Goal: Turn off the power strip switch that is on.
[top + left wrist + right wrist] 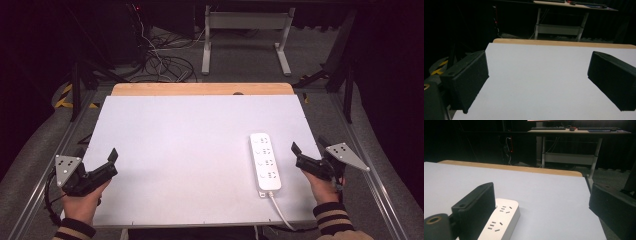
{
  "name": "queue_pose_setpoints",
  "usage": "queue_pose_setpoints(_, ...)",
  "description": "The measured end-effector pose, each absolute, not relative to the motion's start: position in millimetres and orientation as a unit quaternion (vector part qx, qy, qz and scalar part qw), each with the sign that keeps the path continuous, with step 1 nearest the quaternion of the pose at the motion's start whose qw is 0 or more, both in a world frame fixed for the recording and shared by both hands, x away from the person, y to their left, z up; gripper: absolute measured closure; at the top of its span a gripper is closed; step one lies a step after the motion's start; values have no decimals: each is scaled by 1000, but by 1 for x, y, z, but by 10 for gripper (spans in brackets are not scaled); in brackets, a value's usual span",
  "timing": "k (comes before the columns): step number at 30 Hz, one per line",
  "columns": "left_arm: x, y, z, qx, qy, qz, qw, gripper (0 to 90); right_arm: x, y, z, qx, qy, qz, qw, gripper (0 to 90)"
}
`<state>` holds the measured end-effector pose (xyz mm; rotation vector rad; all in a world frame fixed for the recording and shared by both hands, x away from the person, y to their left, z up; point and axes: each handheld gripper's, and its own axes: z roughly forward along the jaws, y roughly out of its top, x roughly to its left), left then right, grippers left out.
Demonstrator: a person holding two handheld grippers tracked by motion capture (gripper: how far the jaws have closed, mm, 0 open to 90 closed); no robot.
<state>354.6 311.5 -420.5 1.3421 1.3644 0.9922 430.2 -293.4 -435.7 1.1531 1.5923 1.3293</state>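
A white power strip (265, 161) lies lengthwise on the white board (190, 150) at the right, with its cord (280, 212) running off the near edge. My right gripper (298, 157) is held just right of the strip, open, with nothing between its jaws. In the right gripper view the strip (505, 218) lies beside the left jaw, and the right gripper (541, 205) stands wide. My left gripper (113, 162) hovers over the board's near left corner, open and holding nothing. In the left gripper view, bare white board (539, 82) lies between the spread jaws of the left gripper (537, 75).
A wooden table edge (202, 89) shows beyond the board. Metal rails (372, 185) run along both sides. Behind the table stand a desk frame (247, 20) and tangled cables (160, 62) on the floor.
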Motion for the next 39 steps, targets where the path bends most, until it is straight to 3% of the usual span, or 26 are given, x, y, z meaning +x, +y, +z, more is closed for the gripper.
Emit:
queue_pose_setpoints(19, 355, 311, -420, 553, 554, 404, 474, 45, 429, -294, -435, 457, 622, 531, 349, 94)
queue_pose_setpoints(21, 355, 311, -420, 553, 554, 404, 474, 45, 429, -293, -435, 452, 629, 533, 340, 212)
queue_pose_setpoints(22, 355, 311, -420, 552, 553, 405, 474, 45, 429, -293, -435, 452, 629, 533, 340, 212)
queue_pose_setpoints(24, 355, 311, -420, 550, 556, 404, 474, 46, 427, -293, -433, 443, 639, 536, 328, 404)
queue_pose_setpoints(26, 355, 311, -420, 550, 556, 405, 474, 46, 426, -295, -432, 455, 640, 535, 311, 525)
queue_pose_setpoints(27, 355, 311, -420, 550, 556, 404, 474, 46, 426, -295, -432, 455, 640, 535, 311, 525)
queue_pose_setpoints(28, 355, 311, -420, 550, 556, 404, 474, 47, 426, -297, -431, 459, 640, 538, 302, 662)
queue_pose_setpoints(29, 355, 311, -420, 552, 554, 405, 474, 47, 426, -297, -431, 459, 640, 538, 302, 662)
queue_pose_setpoints(30, 355, 311, -420, 552, 554, 404, 474, 47, 425, -298, -429, 459, 640, 540, 298, 809)
queue_pose_setpoints(31, 355, 311, -420, 552, 554, 404, 474, 48, 424, -298, -427, 458, 642, 537, 298, 871)
queue_pose_setpoints(39, 355, 311, -420, 552, 554, 403, 475, 49, 425, -296, -426, 478, 646, 514, 300, 900)
